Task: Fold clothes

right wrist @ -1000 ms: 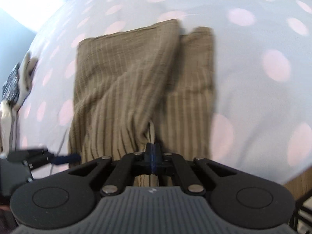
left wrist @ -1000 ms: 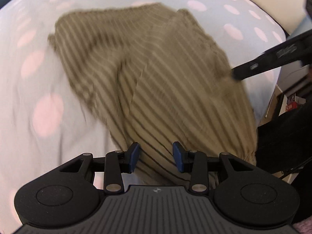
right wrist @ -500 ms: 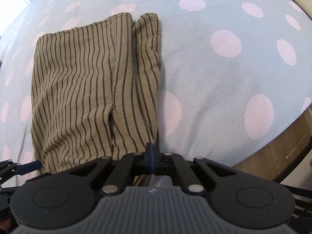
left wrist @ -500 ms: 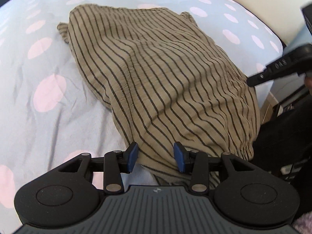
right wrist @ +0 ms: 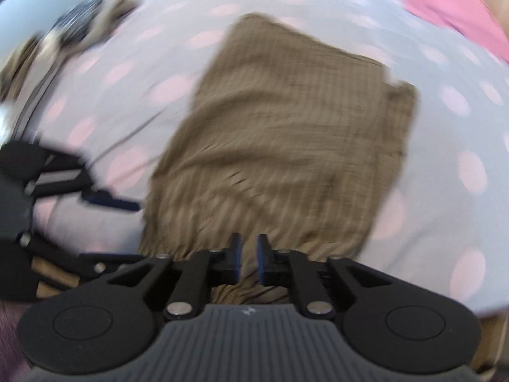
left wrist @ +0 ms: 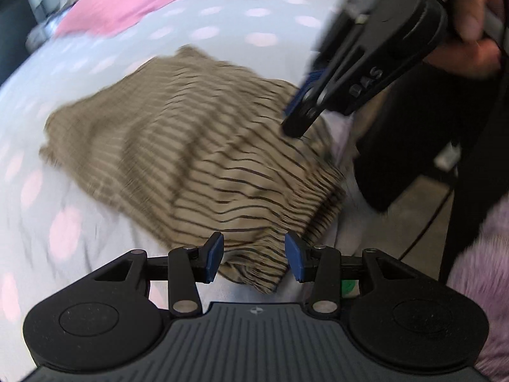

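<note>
From the left wrist view, a tan garment with dark stripes [left wrist: 197, 156] is seen lying folded on a bed covered by a pale blue sheet with pink dots [left wrist: 63, 210]. The picture is smeared by motion, so fine detail of the cloth cannot be made out. The left gripper [left wrist: 254, 260] is held over the garment's near, gathered edge; its jaws stand apart, with a corner of that edge seen between the blue pads, which are not pressed on it. The right gripper [left wrist: 302, 108] is seen at the upper right, carried by a hand [left wrist: 470, 31] and pointed down over the far right part of the garment; from this side it cannot be told how its jaws stand. A pink cloth [left wrist: 127, 3] lies at the far end of the bed. A purple furry fabric [left wrist: 477, 254] is visible at the lower right.

From the right wrist view, also blurred, the garment [right wrist: 286, 133] is shown as a rough rectangle on the dotted sheet [right wrist: 445, 175], with a narrower strip folded along its right side. The right gripper [right wrist: 249, 262] is held over the near edge, its jaws opening with a narrow gap; cloth is seen behind the gap, but nothing is gripped. The left gripper [right wrist: 108, 202] appears at the left, just beside the garment's left edge. The pink cloth [right wrist: 461, 0] is seen at the upper right.
</note>
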Action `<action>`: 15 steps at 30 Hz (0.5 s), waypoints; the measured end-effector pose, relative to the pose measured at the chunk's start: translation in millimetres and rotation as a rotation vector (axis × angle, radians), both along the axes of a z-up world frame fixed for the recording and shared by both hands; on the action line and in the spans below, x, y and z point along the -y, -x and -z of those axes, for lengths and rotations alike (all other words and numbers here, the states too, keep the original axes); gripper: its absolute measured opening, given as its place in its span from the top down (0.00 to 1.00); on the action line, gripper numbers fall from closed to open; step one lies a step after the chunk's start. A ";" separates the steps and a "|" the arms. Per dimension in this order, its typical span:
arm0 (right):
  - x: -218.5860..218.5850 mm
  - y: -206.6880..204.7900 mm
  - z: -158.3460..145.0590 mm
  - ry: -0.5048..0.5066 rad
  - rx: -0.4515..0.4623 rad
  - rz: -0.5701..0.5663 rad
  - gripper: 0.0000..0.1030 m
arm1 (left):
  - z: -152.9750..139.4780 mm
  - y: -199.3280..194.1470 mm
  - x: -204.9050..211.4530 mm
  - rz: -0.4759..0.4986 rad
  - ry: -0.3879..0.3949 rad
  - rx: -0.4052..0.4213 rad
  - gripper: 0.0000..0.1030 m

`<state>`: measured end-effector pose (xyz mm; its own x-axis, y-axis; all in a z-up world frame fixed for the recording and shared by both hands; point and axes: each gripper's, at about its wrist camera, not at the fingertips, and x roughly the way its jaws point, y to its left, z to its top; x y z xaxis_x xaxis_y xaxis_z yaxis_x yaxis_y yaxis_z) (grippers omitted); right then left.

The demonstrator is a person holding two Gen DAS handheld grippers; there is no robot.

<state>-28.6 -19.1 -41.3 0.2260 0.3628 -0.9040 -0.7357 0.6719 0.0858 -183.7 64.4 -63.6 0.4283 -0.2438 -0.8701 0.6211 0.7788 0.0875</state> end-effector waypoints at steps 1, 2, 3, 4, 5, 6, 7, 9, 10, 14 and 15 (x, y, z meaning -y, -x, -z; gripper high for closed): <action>-4.0 8.3 1.3 0.015 0.017 -0.046 0.77 | 2.4 2.8 2.1 0.024 -0.010 0.007 0.60; -6.8 15.9 3.5 0.032 0.033 -0.089 0.76 | 4.7 5.7 4.1 0.047 -0.019 0.016 0.57; -9.5 23.2 5.9 0.047 0.047 -0.130 0.74 | 7.2 9.2 5.9 0.067 -0.032 0.030 0.54; -11.5 29.8 8.7 0.060 0.057 -0.167 0.70 | 9.7 12.8 7.9 0.086 -0.045 0.046 0.52; -12.5 35.9 11.4 0.069 0.066 -0.202 0.68 | 12.2 16.5 9.9 0.105 -0.058 0.062 0.51; -13.2 41.7 14.4 0.076 0.076 -0.232 0.65 | 14.8 19.9 11.8 0.123 -0.071 0.077 0.50; -14.0 46.7 18.0 0.081 0.086 -0.259 0.63 | 17.3 21.3 13.4 0.130 -0.080 0.089 0.50; -15.3 56.4 25.8 0.097 0.112 -0.309 0.62 | 22.3 25.4 18.8 0.150 -0.097 0.115 0.49; -16.2 61.6 30.3 0.109 0.128 -0.337 0.59 | 26.0 29.2 22.7 0.170 -0.116 0.133 0.49; -19.2 76.3 53.0 0.173 0.139 -0.423 0.53 | 43.4 39.2 34.2 0.243 -0.205 0.177 0.47; -19.8 78.7 58.9 0.190 0.139 -0.438 0.52 | 48.3 39.3 35.4 0.249 -0.216 0.178 0.47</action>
<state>-107.2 0.7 -100.2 0.2119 0.2827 -0.9355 -0.9483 0.2909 -0.1269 -222.9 29.0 -112.0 0.5286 -0.1781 -0.8299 0.7491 0.5578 0.3574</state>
